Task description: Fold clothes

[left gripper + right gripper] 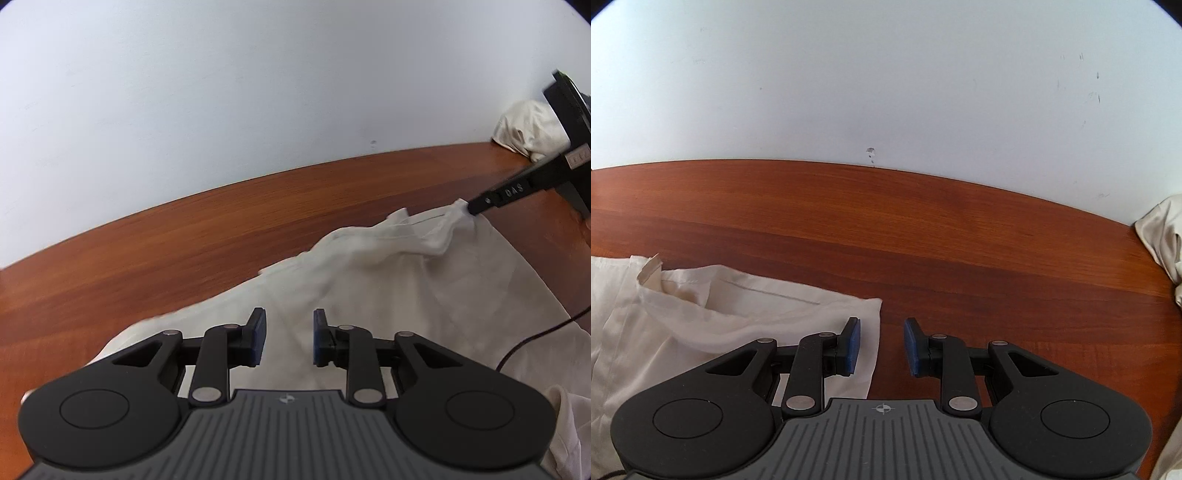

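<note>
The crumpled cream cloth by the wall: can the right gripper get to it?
Probably yes. The right gripper has open jaws, and only bare brown wooden table lies between it and the crumpled cream cloth.

Bright, even light, soft shadows; the table (886, 221) edge bends like a bow, corners go dark, cloth (369, 266) looks slightly blurry

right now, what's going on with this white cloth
A person works a gripper in each hand over a white garment lying on a wooden table. The left gripper hovers open above its middle; the right gripper sits open at a corner, gripping nothing. A second crumpled cloth lies by the wall.
</note>
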